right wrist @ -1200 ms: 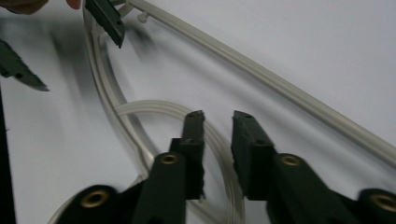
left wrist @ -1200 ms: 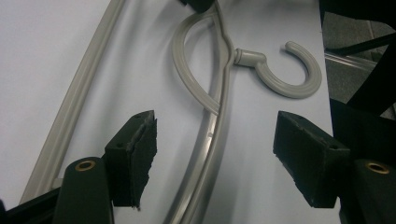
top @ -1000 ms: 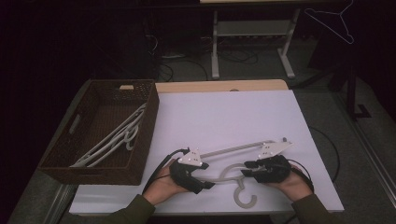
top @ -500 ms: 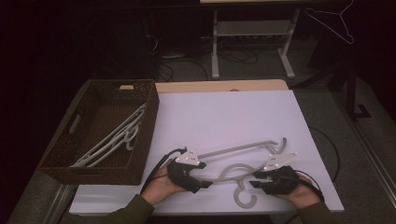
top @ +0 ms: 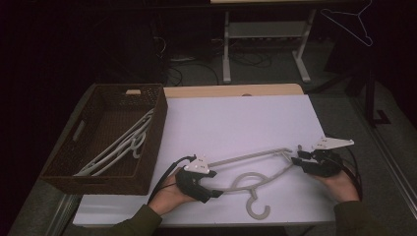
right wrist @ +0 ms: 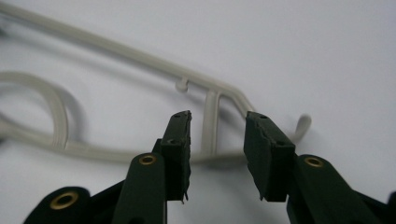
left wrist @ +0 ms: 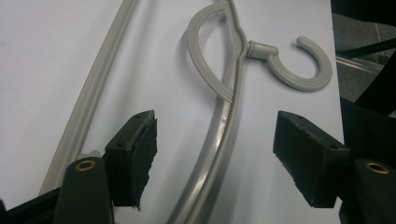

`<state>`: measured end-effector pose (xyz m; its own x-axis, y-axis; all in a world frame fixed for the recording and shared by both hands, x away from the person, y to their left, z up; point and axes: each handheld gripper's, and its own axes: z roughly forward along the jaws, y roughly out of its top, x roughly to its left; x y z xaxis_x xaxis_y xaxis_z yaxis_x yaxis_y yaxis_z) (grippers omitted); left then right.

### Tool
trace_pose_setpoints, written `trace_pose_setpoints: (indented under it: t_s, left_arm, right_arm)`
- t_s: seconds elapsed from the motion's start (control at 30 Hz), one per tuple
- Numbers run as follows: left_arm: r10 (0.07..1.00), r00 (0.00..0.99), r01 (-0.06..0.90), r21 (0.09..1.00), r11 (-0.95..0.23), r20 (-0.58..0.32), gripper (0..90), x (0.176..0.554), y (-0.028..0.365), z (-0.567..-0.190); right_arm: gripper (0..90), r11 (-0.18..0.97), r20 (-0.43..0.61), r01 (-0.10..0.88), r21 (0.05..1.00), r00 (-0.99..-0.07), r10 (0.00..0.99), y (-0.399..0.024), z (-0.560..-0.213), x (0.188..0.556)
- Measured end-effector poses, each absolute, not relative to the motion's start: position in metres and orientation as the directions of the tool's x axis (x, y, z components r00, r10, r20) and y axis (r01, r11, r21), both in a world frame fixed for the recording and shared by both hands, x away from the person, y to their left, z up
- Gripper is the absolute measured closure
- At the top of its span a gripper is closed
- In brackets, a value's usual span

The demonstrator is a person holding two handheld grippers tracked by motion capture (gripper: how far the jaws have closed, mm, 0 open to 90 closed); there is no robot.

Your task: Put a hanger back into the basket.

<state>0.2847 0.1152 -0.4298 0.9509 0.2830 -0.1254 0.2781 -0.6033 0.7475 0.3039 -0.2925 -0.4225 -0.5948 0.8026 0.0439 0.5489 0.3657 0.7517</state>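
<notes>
A grey plastic hanger (top: 251,156) lies flat on the white table (top: 236,123) near its front edge, hook (top: 258,209) towards the person. My left gripper (top: 216,192) is at the hanger's left end. In the left gripper view it stands open (left wrist: 215,126), with the hanger's curved arm (left wrist: 224,126) running between the wide jaws and the hook (left wrist: 303,70) beyond. My right gripper (top: 296,158) is at the hanger's right end. It is open (right wrist: 218,116), and a short strut of the hanger (right wrist: 210,121) sits between the jaws, untouched.
A dark wicker basket (top: 157,142) stands at the table's left edge with several pale hangers (top: 120,145) lying in it. Behind the table are a metal frame (top: 265,29) and cables on the floor. A wire hanger (top: 351,22) hangs at the upper right.
My right gripper has moved from the hanger's middle out to its right end. The left gripper and the hanger have stayed where they were.
</notes>
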Motion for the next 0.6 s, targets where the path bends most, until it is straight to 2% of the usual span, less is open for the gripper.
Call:
trace_pose_setpoints:
  t_s: [0.1, 0.2, 0.27, 0.6]
  left_arm:
    - [0.286, 0.950, 0.280, 0.751, -0.598, -0.127, 30.1, 0.285, 0.115, -0.430]
    - [0.285, 0.950, 0.281, 0.749, -0.601, -0.128, 30.1, 0.285, 0.115, -0.430]
    - [0.286, 0.950, 0.281, 0.750, -0.599, -0.127, 30.1, 0.285, 0.115, -0.430]
    - [0.283, 0.951, 0.279, 0.754, -0.595, -0.128, 30.0, 0.284, 0.115, -0.429]
  right_arm:
    - [67.4, 0.364, 0.052, 0.540, 0.758, -0.608, 0.793, -0.283, -0.421, 0.315]
    - [81.9, 0.381, 0.039, 0.540, 0.750, -0.611, 0.791, -0.271, -0.420, 0.327]
    - [88.1, 0.385, 0.033, 0.545, 0.745, -0.607, 0.794, -0.266, -0.420, 0.336]
    - [89.9, 0.426, 0.036, 0.604, 0.674, -0.603, 0.797, -0.248, -0.429, 0.360]
